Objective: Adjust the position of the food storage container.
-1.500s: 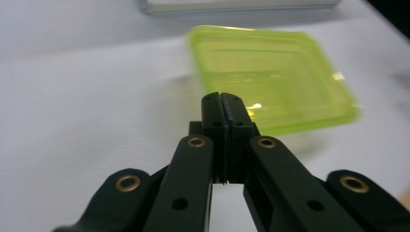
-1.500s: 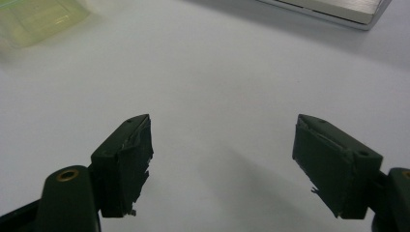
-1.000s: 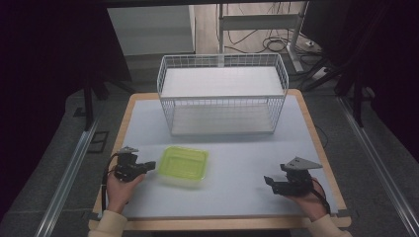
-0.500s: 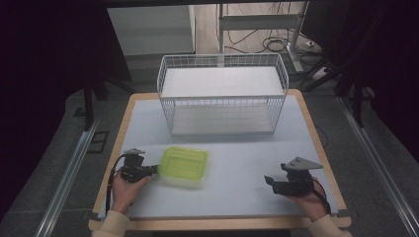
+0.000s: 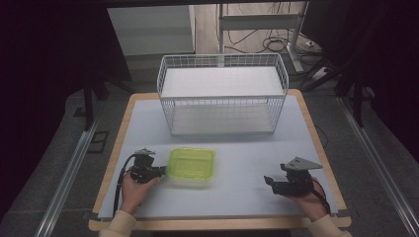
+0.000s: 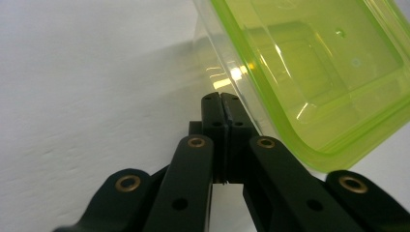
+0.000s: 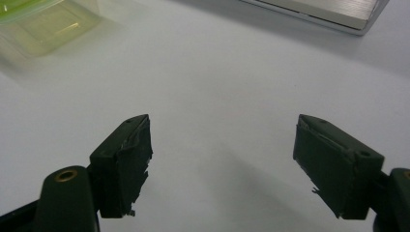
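Where closed left claw [image 6: 221, 96] touches: translucent green rectangular container [image 5: 191, 164].

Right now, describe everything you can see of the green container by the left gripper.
The green container is a shallow, rectangular tub of see-through plastic with rounded corners and a thicker lime-green rim, its base paler and clearer. It looks empty and lies flat on the pale table, in front of the white wire basket and apart from it. The left gripper, its jaws shut together with nothing between them, has its tips right at the container's side wall below the rim; whether they press on it is hard to tell.
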`<state>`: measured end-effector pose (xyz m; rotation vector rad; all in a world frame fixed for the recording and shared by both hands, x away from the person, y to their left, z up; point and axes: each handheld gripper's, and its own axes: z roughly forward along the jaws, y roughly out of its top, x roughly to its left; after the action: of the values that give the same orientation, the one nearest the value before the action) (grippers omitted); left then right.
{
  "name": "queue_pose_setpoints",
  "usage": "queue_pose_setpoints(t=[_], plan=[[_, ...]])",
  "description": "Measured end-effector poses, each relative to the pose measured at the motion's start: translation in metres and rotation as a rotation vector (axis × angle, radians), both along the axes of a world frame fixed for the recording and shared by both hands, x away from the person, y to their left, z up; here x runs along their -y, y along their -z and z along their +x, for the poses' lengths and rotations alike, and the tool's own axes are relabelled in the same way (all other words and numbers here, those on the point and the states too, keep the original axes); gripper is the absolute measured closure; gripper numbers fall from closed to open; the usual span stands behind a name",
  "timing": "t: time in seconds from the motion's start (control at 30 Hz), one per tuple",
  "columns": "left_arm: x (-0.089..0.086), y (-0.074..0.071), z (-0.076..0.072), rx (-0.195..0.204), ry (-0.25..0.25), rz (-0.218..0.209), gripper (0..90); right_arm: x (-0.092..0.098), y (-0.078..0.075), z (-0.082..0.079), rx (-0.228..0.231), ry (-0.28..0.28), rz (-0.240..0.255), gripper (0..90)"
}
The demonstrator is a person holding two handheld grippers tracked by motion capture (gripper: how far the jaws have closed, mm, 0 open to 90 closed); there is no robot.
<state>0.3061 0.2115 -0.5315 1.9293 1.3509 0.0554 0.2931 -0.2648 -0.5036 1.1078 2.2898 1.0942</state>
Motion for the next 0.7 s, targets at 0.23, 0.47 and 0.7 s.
queue_pose_setpoints(t=[0.23, 0.47, 0.7], plan=[[0.020, -0.001, 0.003, 0.002, 0.044, 0.018, 90.0, -0.001, 0.000, 0.000, 0.000, -0.005, -0.002, 21.6], [0.039, 0.000, 0.007, -0.001, 0.069, 0.017, 90.0, -0.001, -0.001, -0.001, -0.013, -0.009, 0.021, 21.5], [0.061, -0.001, 0.012, 0.001, 0.101, 0.022, 90.0, -0.003, -0.001, -0.002, -0.013, -0.015, 0.018, 21.5]])
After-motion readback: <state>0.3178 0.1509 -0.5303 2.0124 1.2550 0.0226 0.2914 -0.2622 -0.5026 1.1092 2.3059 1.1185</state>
